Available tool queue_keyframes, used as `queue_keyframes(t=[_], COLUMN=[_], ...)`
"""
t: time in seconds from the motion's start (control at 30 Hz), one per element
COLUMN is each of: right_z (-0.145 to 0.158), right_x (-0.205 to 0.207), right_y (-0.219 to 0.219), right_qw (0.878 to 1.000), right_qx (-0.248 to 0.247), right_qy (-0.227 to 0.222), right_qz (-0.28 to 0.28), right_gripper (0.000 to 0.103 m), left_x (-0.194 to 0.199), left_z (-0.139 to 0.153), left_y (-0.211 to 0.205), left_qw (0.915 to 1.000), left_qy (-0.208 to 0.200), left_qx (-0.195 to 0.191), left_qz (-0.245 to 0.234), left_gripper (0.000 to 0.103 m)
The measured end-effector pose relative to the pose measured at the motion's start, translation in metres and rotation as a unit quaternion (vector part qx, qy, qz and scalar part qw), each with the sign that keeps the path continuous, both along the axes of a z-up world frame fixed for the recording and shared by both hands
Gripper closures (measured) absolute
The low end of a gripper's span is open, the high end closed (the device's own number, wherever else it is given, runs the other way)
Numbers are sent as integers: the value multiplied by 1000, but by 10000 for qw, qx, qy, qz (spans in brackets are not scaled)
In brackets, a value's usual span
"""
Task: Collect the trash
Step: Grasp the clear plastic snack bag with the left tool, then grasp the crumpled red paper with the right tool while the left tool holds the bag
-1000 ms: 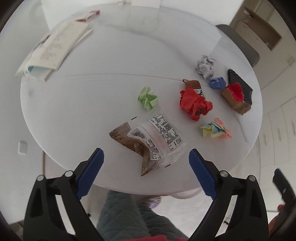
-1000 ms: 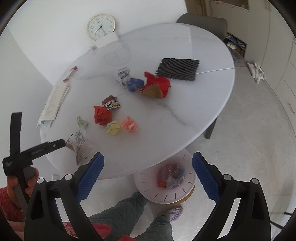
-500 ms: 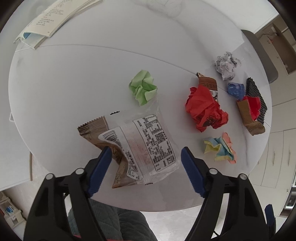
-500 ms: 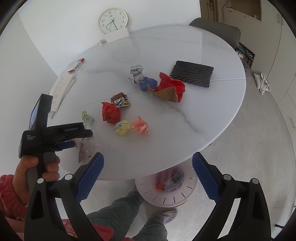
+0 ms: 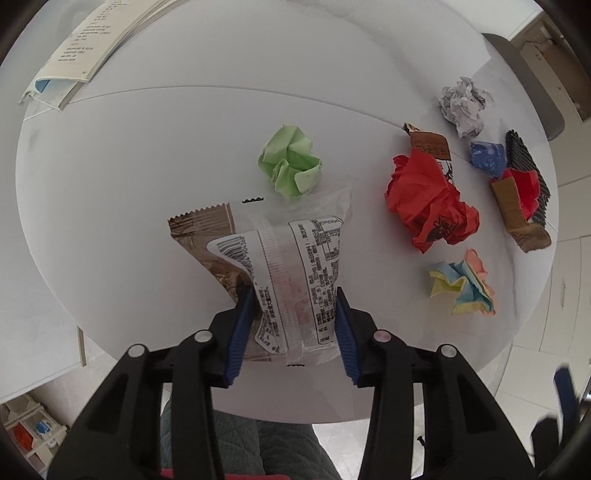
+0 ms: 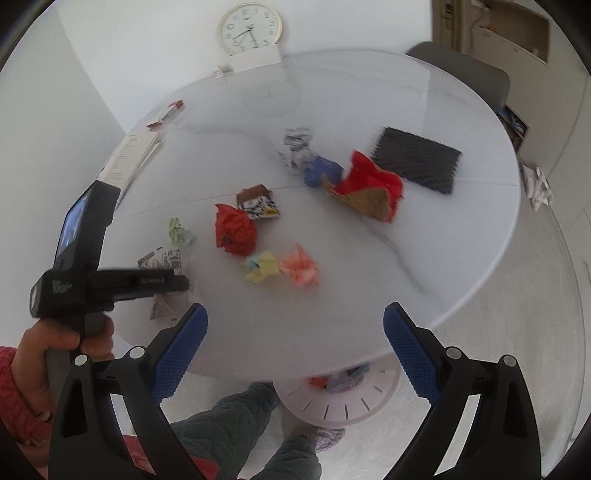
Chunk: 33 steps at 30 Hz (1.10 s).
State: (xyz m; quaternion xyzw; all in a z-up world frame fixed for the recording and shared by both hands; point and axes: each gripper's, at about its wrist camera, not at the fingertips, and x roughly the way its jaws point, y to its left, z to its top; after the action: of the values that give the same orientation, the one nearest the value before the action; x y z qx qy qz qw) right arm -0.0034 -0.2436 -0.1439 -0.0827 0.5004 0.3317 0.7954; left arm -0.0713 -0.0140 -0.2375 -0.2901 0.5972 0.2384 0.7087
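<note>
My left gripper (image 5: 293,302) is shut on a clear printed plastic wrapper (image 5: 299,258) that lies over a brown wrapper (image 5: 207,236) at the near edge of the white round table (image 5: 147,147). Beyond them lie a green paper ball (image 5: 290,160), a red crumpled bag (image 5: 430,201), a pastel paper ball (image 5: 461,284), a grey paper ball (image 5: 463,105) and a blue scrap (image 5: 487,155). My right gripper (image 6: 295,332) is open and empty, above the table's near edge. The left gripper shows in the right wrist view (image 6: 110,284).
A white bin (image 6: 340,395) with trash in it stands on the floor under the table. A black ribbed mat (image 6: 417,158), papers (image 5: 92,40), a clock (image 6: 251,27) and a grey chair (image 6: 461,74) sit at the far side.
My left gripper has moved down and forward to the table edge and closed on the clear wrapper. My right gripper has moved a little closer to the table, still open.
</note>
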Motion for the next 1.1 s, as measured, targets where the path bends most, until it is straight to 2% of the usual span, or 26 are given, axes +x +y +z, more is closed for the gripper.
queue_keyframes(t=[0.2,0.4,0.5,0.53,0.6,0.63,0.7,0.9,1.1], right_z=[-14,-48,-61,-65,-70,-73,-75,-67,-29], right_x=[26,50,56,58,59,60,62,63,56], right_y=[62,115,127,129,131,132,131,122,84], right_qw=[9987,9975,9967,9963,9955,9950,9941,9935,9934], right_qx=[38,-188,-373,-420,-495,-493,-418,-75,480], right_qy=[96,454,581,631,726,800,944,1112,1046], right_qz=[504,508,425,395,355,346,317,214,21], right_gripper=[15,30,38,39,53,55,67,75,75], left_x=[-16,-30,-34,-35,-34,-34,-32,-39,-35], left_z=[25,43,53,55,58,60,64,79,96], left_y=[5,17,30,31,34,36,38,40,26], left_qw=[9979,9954,9945,9941,9931,9927,9919,9889,9832], left_qy=[-342,-526,-576,-581,-601,-609,-629,-699,-909], left_qx=[195,68,134,190,277,300,342,527,617], left_qz=[-522,-793,-867,-901,-969,-996,-1045,-1200,-1455], left_gripper=[66,66,66,66,66,66,66,66,66])
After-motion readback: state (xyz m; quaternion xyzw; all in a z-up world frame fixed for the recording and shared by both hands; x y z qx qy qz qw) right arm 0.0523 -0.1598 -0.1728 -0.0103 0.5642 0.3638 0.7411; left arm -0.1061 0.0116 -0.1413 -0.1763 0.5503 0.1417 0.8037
